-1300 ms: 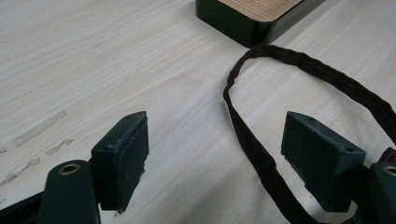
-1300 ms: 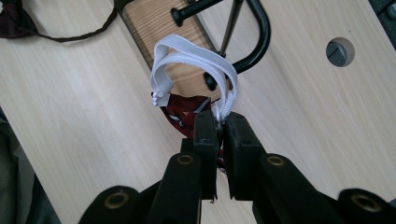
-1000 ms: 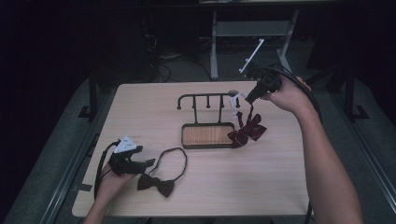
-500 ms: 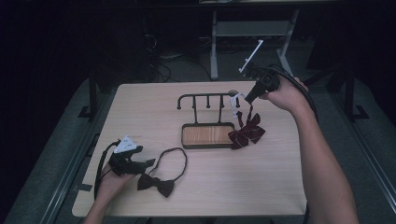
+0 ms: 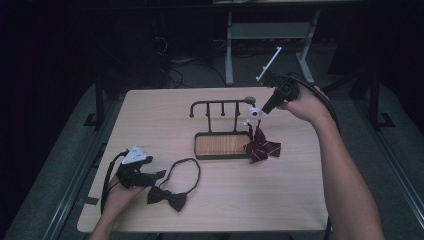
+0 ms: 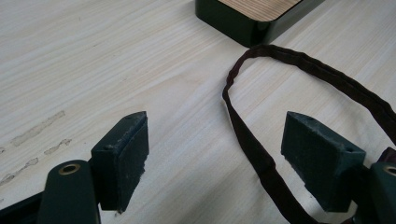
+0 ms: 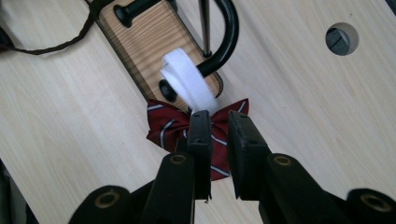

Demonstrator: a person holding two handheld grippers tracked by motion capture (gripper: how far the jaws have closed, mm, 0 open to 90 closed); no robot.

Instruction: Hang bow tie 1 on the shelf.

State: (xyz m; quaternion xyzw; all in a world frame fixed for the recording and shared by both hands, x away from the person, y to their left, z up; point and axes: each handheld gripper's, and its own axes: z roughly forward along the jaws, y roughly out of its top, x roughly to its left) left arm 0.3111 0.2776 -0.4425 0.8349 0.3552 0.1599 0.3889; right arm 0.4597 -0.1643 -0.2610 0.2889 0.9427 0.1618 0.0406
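Tongs on my right (image 7: 218, 122) have just been opening, a narrow gap, nothing pinched; below, the striped bow tie (image 7: 168, 125) hangs by its white strap (image 7: 187, 79) from the rack (image 7: 229, 32), wings crosswise. Left tongs (image 6: 215, 158) straddle the black bow tie's band (image 6: 252, 144) on the bench (image 6: 93, 56).

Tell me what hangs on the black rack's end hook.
A white strap loops over the rack, carrying a red striped bow tie. The right tongs cover the tie's middle.
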